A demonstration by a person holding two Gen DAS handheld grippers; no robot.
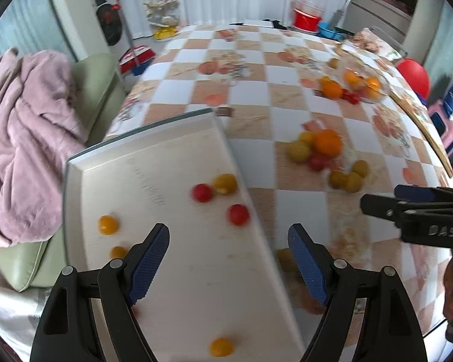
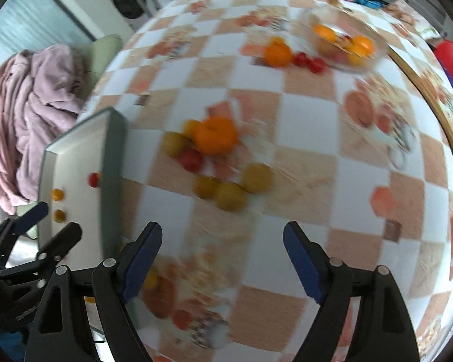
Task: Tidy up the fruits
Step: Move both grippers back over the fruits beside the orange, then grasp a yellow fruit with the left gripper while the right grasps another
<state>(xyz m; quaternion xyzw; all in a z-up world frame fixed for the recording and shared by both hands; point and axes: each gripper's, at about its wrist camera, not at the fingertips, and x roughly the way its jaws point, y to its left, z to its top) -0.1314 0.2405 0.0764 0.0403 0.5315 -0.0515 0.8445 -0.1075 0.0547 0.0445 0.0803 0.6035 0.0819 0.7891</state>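
Observation:
A white tray point(image 1: 178, 271) lies at the table's left edge with several red and yellow cherry tomatoes, such as a red one point(image 1: 238, 214). My left gripper point(image 1: 229, 238) hovers open and empty over the tray's right rim. A pile of loose fruit lies on the checkered cloth: an orange point(image 2: 216, 135) with several yellow and red tomatoes around it. My right gripper point(image 2: 222, 235) is open and empty, just short of the yellow fruits point(image 2: 231, 196). The tray also shows in the right wrist view point(image 2: 75, 163). A clear bowl point(image 2: 344, 45) with oranges stands far right.
Another orange point(image 2: 277, 54) and red tomatoes point(image 2: 309, 60) lie next to the bowl. A pink blanket point(image 1: 24, 138) drapes a green chair left of the table. A red ball point(image 1: 415, 77) sits beyond the right edge. Both views are motion-blurred.

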